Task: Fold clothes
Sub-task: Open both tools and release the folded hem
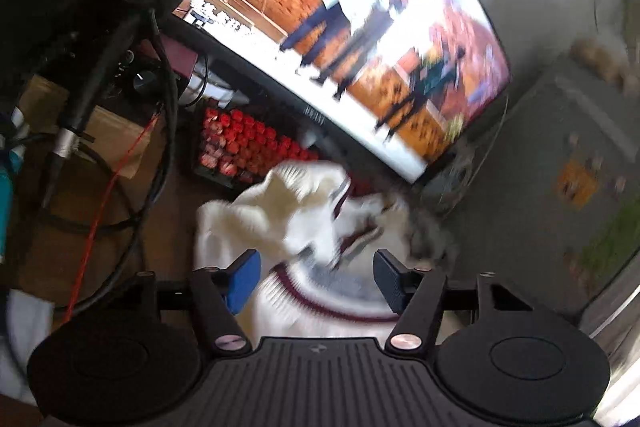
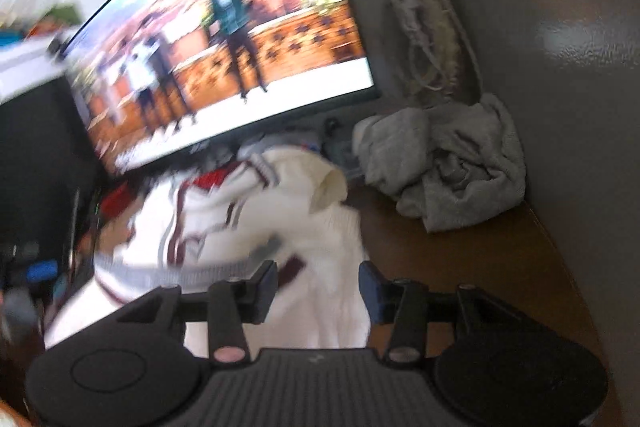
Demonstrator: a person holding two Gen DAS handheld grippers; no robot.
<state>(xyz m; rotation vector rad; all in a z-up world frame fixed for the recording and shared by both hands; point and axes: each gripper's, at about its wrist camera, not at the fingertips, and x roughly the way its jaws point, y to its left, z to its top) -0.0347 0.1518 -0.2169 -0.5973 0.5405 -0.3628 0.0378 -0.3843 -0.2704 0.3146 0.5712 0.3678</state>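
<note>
Both grippers, left (image 1: pixel 316 277) and right (image 2: pixel 318 287), jaws apart, empty, over sweater (image 2: pixel 248 227). Sweater crumpled on tabletop (image 2: pixel 460 259) below monitor (image 2: pixel 224 59); white, maroon stripes; axis unclear. Grey towel (image 2: pixel 444 163) right of sweater.

- The sweater (image 1: pixel 304 227) I saw on my left feed was cream white, with maroon and grey stripes along its ribbed trim.
- My left gripper (image 1: pixel 316 281) had blue pads (image 1: pixel 242 279) on black arms.
- My right gripper (image 2: pixel 318 287) looked black, with one dark blue pad (image 2: pixel 370 291) showing.
- The keyboard (image 1: pixel 240 147) had bright red keys in a black frame.
- The monitor (image 1: pixel 360 27) showed orange-brown fencing, a white ground and blurred figures in dark and white clothes.
- A thin red cord (image 1: pixel 100 203) ran among black cables (image 1: pixel 160 131).
- The crumpled towel (image 2: pixel 444 163) was pale grey.
- The desk (image 2: pixel 480 259) was brown wood.
- The wall (image 2: pixel 560 27) read as grey-beige.
</note>
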